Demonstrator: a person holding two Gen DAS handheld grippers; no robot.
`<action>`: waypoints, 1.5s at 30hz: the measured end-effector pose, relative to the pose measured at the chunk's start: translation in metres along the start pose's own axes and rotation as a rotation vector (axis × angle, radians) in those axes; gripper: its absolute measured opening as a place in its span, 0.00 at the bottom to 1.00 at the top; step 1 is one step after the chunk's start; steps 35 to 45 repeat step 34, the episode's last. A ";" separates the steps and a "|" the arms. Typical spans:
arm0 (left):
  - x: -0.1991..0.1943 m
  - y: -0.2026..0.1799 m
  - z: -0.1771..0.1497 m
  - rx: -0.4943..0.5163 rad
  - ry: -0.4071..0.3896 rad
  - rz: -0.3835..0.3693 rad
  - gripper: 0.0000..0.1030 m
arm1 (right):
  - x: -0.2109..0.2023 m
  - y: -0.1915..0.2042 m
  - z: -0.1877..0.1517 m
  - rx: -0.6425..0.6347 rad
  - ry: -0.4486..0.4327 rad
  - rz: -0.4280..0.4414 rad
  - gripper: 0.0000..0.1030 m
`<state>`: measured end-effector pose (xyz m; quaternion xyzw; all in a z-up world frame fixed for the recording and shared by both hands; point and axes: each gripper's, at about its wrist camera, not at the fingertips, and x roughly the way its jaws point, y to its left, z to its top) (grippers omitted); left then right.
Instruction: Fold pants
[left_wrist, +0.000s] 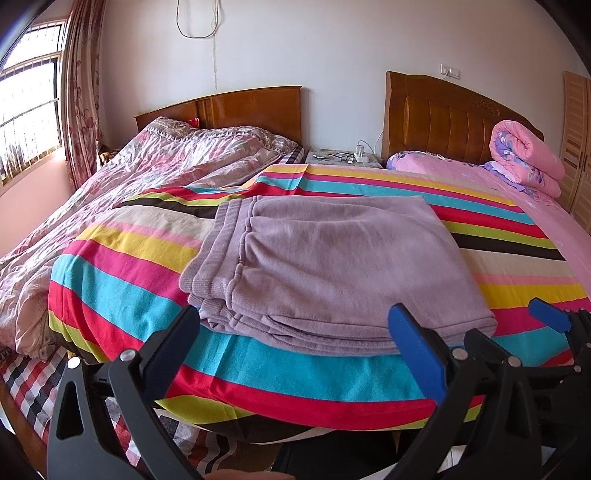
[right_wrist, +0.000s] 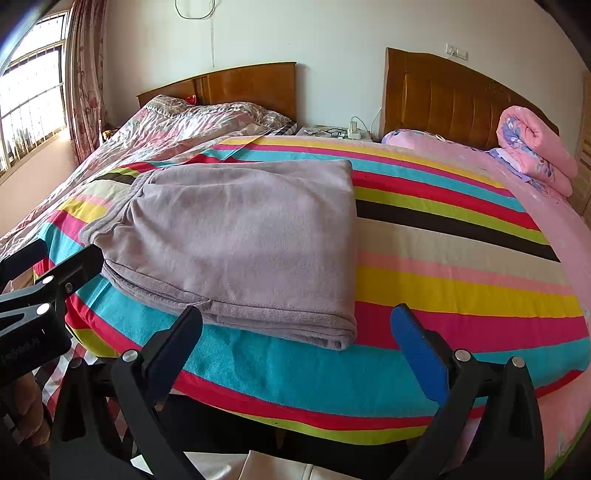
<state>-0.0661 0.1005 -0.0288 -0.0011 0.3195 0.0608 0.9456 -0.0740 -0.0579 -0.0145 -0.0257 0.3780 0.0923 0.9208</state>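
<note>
I've got both grippers, left and right, open and empty off the folded pants; fold looks finished.

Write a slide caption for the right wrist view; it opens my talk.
Folded lilac pants lie on the striped sheet; right tool open and empty before them.

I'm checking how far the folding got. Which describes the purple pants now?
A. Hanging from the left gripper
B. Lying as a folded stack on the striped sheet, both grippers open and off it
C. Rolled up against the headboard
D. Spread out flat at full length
B: the purple pants lie in stacked layers on the striped sheet, while the left gripper and right gripper are open, holding nothing.
</note>
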 end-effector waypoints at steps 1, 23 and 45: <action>-0.001 0.000 0.000 -0.001 -0.001 0.000 0.99 | 0.000 0.000 0.000 0.000 0.000 0.000 0.96; -0.001 0.001 0.002 0.017 -0.007 0.018 0.99 | 0.001 -0.005 0.002 0.005 0.001 0.003 0.96; 0.005 0.001 0.001 0.010 0.028 0.000 0.99 | 0.000 -0.005 0.002 0.006 0.002 0.004 0.96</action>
